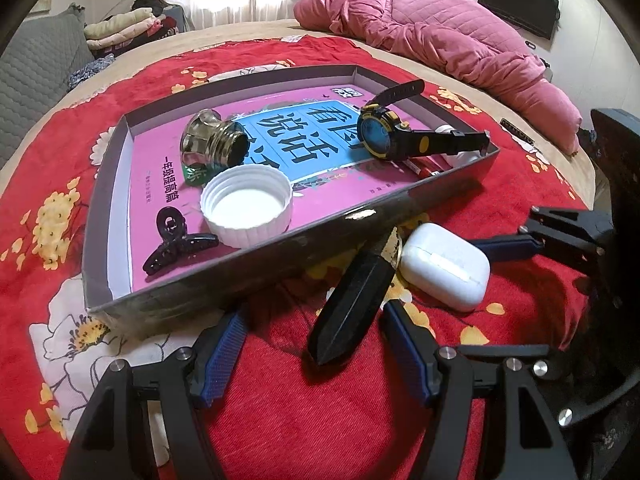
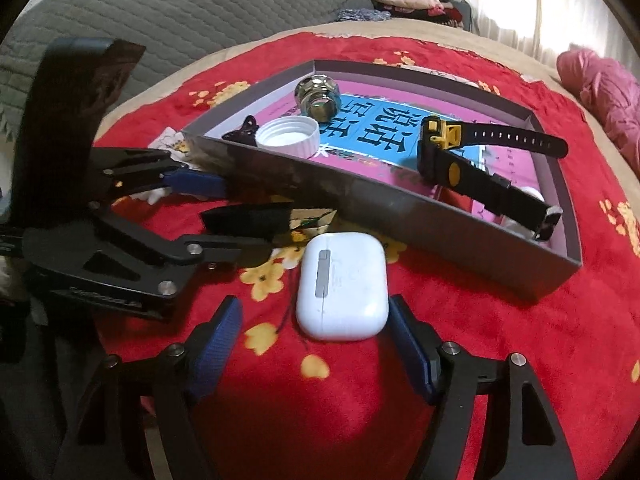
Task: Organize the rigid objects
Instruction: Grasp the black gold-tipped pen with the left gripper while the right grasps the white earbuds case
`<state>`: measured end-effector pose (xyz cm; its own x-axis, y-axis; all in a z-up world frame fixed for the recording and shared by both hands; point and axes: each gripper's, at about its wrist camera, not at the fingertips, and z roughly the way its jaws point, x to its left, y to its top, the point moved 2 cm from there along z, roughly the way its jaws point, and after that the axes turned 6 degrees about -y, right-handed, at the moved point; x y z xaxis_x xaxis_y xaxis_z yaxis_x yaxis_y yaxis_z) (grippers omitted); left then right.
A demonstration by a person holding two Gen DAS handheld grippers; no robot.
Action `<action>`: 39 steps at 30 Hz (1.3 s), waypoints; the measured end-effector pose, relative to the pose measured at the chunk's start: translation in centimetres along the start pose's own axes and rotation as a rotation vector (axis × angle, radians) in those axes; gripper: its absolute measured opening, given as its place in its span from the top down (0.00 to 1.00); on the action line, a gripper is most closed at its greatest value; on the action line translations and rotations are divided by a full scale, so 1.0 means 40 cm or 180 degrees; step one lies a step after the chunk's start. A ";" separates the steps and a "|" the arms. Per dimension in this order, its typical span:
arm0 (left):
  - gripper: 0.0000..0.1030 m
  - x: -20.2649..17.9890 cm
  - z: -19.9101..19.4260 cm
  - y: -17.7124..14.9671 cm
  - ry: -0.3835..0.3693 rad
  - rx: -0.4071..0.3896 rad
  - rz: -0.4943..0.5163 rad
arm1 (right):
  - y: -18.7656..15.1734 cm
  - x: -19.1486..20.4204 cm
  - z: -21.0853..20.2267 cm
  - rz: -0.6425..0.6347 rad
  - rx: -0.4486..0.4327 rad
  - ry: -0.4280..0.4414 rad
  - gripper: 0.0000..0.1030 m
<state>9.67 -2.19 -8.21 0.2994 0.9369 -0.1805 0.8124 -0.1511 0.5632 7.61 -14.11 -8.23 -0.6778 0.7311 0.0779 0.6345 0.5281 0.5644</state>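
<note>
A grey box (image 1: 224,276) (image 2: 400,208) on the red flowered cloth holds a pink book, a metal bottle top (image 1: 208,140) (image 2: 318,96), a white cap (image 1: 248,212) (image 2: 290,136), a black hair claw (image 1: 176,240) (image 2: 242,132) and a black-and-yellow watch (image 1: 384,132) (image 2: 452,160). A black pointed sheath (image 1: 352,304) (image 2: 248,220) and a white earbud case (image 1: 446,266) (image 2: 342,286) lie in front of the box. My left gripper (image 1: 316,344) (image 2: 236,216) is open around the sheath. My right gripper (image 2: 316,328) (image 1: 516,232) is open around the case.
A pink quilt (image 1: 440,40) lies at the bed's far side. Folded clothes (image 1: 124,28) and a grey quilted cushion (image 2: 180,4) are at the back. A red pen (image 1: 424,168) and a white object sit under the watch strap.
</note>
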 end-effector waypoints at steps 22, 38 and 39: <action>0.41 -0.001 0.001 0.007 -0.0004 0.0015 -0.0037 | 0.014 -0.048 0.036 0.0396 -0.0058 -0.0609 0.28; 0.62 -0.026 0.009 0.018 -0.0216 0.0010 0.0200 | 0.022 -0.049 0.049 0.0333 -0.0037 -0.0517 0.30; 0.62 -0.026 0.011 0.019 -0.0226 0.0010 0.0228 | 0.021 -0.049 0.050 0.0334 -0.0034 -0.0510 0.30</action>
<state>10.18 -3.43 -7.94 0.3914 0.8990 -0.1965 0.7891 -0.2180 0.5743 10.20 -14.25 -9.56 -0.5398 0.8418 0.0055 0.6940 0.4414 0.5688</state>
